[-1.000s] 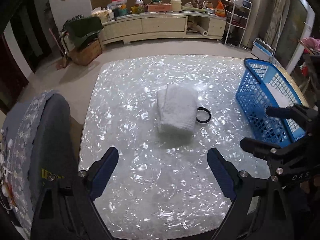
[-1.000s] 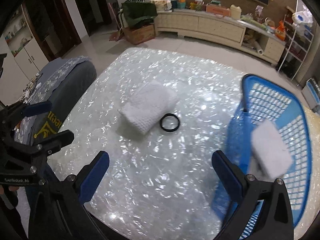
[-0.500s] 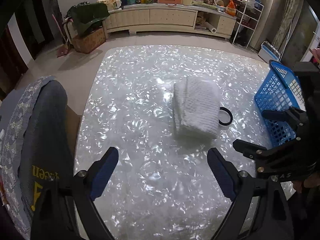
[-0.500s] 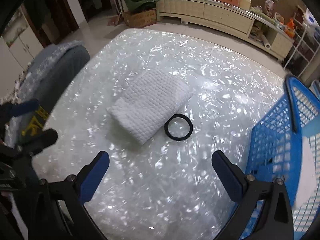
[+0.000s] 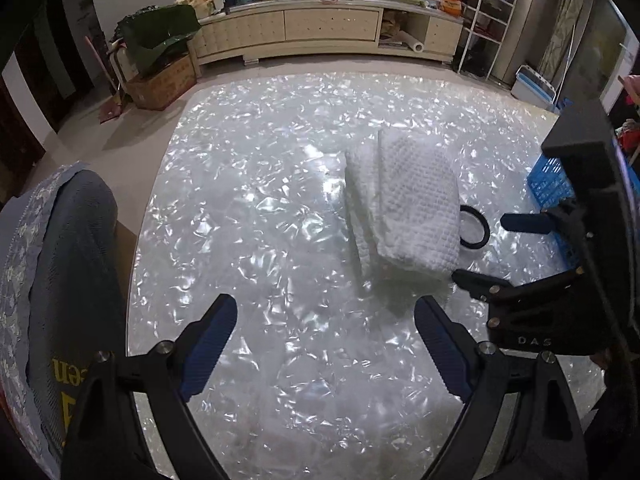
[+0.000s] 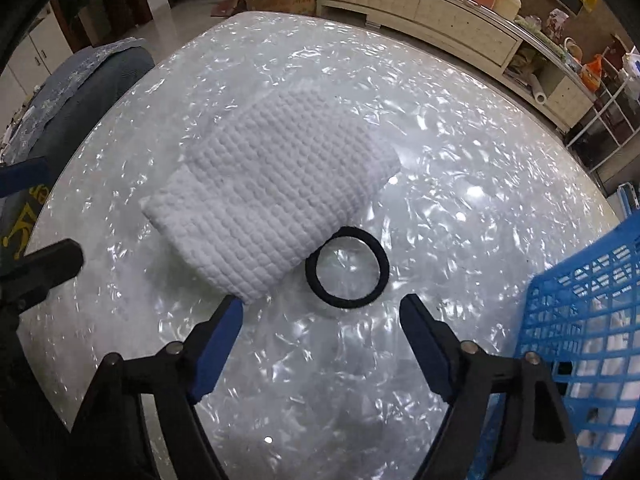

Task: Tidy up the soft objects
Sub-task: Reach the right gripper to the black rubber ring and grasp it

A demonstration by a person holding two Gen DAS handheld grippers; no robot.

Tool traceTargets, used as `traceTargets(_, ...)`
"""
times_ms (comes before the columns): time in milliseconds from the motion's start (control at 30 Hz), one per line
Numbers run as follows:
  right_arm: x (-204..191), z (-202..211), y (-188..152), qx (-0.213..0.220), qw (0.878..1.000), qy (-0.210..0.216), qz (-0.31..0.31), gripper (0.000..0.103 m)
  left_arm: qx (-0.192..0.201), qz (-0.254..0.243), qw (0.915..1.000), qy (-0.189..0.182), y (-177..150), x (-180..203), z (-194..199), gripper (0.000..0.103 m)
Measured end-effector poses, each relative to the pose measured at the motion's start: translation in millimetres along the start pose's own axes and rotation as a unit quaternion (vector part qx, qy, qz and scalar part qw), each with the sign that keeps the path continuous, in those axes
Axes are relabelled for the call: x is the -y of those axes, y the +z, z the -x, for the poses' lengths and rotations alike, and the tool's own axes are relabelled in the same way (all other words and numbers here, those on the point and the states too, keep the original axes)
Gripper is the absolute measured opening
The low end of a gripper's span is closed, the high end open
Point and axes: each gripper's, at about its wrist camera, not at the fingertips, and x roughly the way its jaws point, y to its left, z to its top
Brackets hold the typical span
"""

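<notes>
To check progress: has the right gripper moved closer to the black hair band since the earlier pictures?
Yes. The right gripper has come down toward the hair band lying on the table; its jaws are closing, nothing between them.

"DAS" in pale letters on the black body of the right tongs [image 5: 480, 248], seen in left wrist view. Yellow letters "en" on dark chair cover [image 5: 72, 280], partly cut off; rest unreadable. Shelf packaging text too small to read.

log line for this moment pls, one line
left gripper: open, empty | right gripper: closing, nothing between pads | hair tie: on table beside folded towel | basket: right
</notes>
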Motion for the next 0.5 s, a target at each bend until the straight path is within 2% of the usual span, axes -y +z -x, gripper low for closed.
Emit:
traceTargets(167, 1.2, -1.9, 5.9, -0.003, 1.000, 0.009, 0.009, 0.068, -0.008, -0.002, 1.0000, 0.004, -1.8, -1.9, -9.2, 0.089)
traceTargets(433, 4.7, 3.8, 7.7, -0.009, 1.000, 0.016, 0.017, 0.067, 0.000, 0.000, 0.9999, -0.010, -3.9, -3.1, -8.1, 0.089)
traceTargets(500, 3.4, 3.2, 6.9, -0.012, 1.000, 0.015, 0.018, 0.060, 0.002, 0.003, 1.0000, -0.005, -3.8, -4.3, -9.0, 0.089)
